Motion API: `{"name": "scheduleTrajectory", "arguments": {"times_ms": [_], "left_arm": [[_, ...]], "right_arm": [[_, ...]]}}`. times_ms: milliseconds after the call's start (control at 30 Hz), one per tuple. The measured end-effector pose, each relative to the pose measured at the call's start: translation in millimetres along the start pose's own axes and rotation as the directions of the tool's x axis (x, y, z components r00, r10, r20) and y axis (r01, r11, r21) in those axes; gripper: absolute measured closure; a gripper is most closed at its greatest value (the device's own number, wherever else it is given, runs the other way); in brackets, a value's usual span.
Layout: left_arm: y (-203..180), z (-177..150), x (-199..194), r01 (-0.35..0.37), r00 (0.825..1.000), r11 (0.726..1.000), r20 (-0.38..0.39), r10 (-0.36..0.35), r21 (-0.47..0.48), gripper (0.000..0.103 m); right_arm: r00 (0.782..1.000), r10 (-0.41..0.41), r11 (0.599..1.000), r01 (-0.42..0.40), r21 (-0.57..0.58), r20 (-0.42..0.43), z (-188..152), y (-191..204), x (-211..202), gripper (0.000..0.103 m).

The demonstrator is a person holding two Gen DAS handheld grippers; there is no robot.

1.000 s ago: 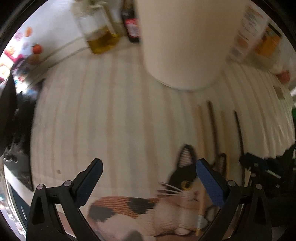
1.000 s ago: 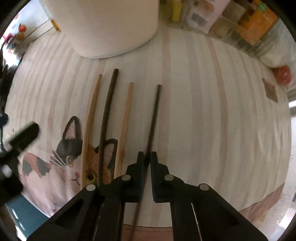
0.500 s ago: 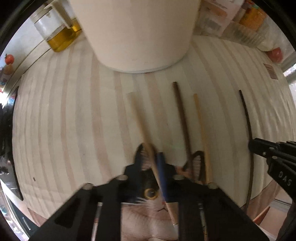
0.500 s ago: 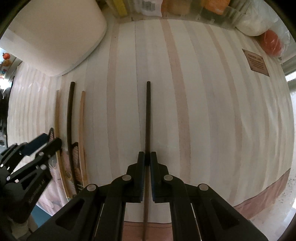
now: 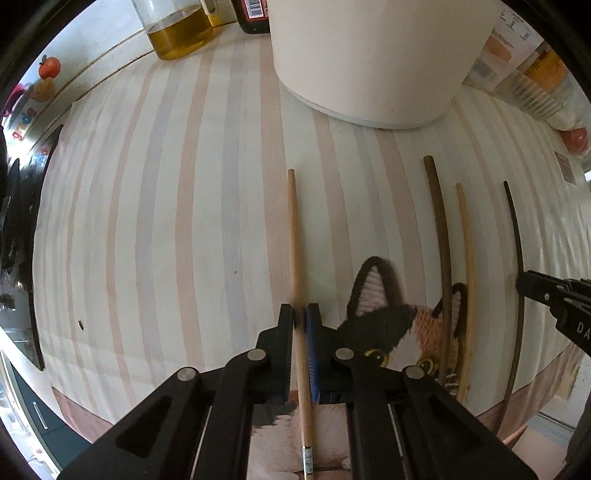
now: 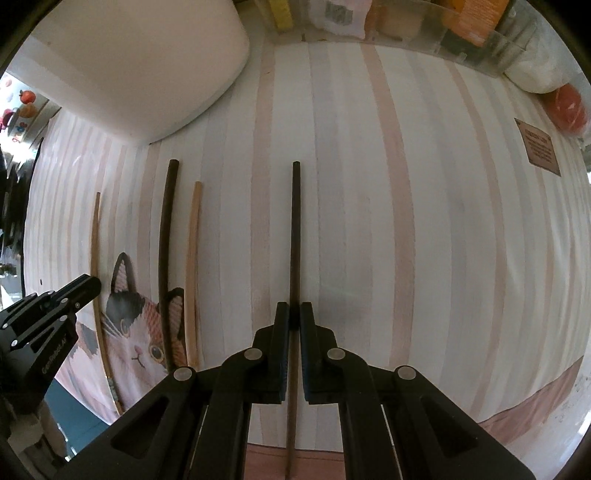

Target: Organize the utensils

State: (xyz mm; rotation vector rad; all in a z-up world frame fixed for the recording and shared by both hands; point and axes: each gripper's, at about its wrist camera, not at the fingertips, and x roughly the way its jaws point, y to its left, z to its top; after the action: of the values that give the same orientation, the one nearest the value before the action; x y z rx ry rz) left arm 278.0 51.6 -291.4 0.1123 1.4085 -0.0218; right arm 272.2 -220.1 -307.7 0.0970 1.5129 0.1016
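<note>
Chopsticks, four long thin ones, lie side by side on the striped cloth (image 5: 166, 221) that covers our counter. We grip the pale wooden chopstick (image 5: 295, 236) in our left claw (image 5: 300, 316), its jaws closed tight on the stick, which points straight ahead toward the large cream round container (image 5: 376, 59). We grip the thin black chopstick (image 6: 294, 236) in our right claw (image 6: 294, 314) in the same way, jaws pinched shut around it partway along its length. Between these two, a thick dark brown chopstick (image 6: 164, 240) and a light tan chopstick (image 6: 192, 258) lie just beside each other, their near ends resting on the calico cat picture (image 6: 140, 332) printed on the cloth. A glass jug of yellow oil (image 5: 181, 33) stands at the far edge of the counter, left of the container.
</note>
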Motion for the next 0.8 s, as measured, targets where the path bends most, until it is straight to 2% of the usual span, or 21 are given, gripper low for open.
{"name": "scheduleTrajectory", "arguments": {"times_ms": [133, 333, 500, 533, 567, 700, 800], "left_arm": [[11.8, -4.2, 2.1, 0.031, 0.999, 0.999, -0.010, -0.031, -0.008, 0.096], [14.2, -17.2, 5.0, 0.070, 0.996, 0.998, -0.048, -0.070, -0.003, 0.086], [4.6, -19.1, 8.0, 0.051, 0.998, 0.999, -0.022, -0.051, -0.007, 0.089], [6.3, -18.4, 8.4, 0.050, 0.999, 0.999, -0.021, -0.050, -0.019, 0.096], [3.5, -22.8, 6.6, 0.051, 0.998, 0.998, -0.020, -0.052, -0.027, 0.098], [14.1, -16.5, 1.1, 0.058, 0.998, 0.995, -0.024, -0.061, -0.081, 0.098], [16.4, -14.7, 0.0, 0.069, 0.997, 0.994, -0.035, -0.072, -0.082, 0.098]], "right_arm": [[1.000, -0.009, 1.000, 0.009, -0.018, -0.015, 15.2, 8.0, -0.7, 0.097], [0.999, -0.002, 1.000, 0.002, -0.013, -0.044, 7.4, 34.4, 12.1, 0.097], [0.999, -0.010, 1.000, 0.009, -0.021, -0.032, 4.9, 36.1, 24.6, 0.097], [1.000, -0.012, 1.000, 0.012, -0.024, -0.028, 4.8, 38.1, 26.0, 0.097], [0.999, -0.014, 1.000, 0.013, -0.026, -0.030, 4.4, 40.6, 27.7, 0.097], [0.998, 0.018, 1.000, -0.020, -0.020, -0.062, 0.4, 50.3, 39.0, 0.097], [0.997, 0.023, 1.000, -0.024, -0.017, -0.069, 0.2, 50.1, 39.8, 0.097]]}}
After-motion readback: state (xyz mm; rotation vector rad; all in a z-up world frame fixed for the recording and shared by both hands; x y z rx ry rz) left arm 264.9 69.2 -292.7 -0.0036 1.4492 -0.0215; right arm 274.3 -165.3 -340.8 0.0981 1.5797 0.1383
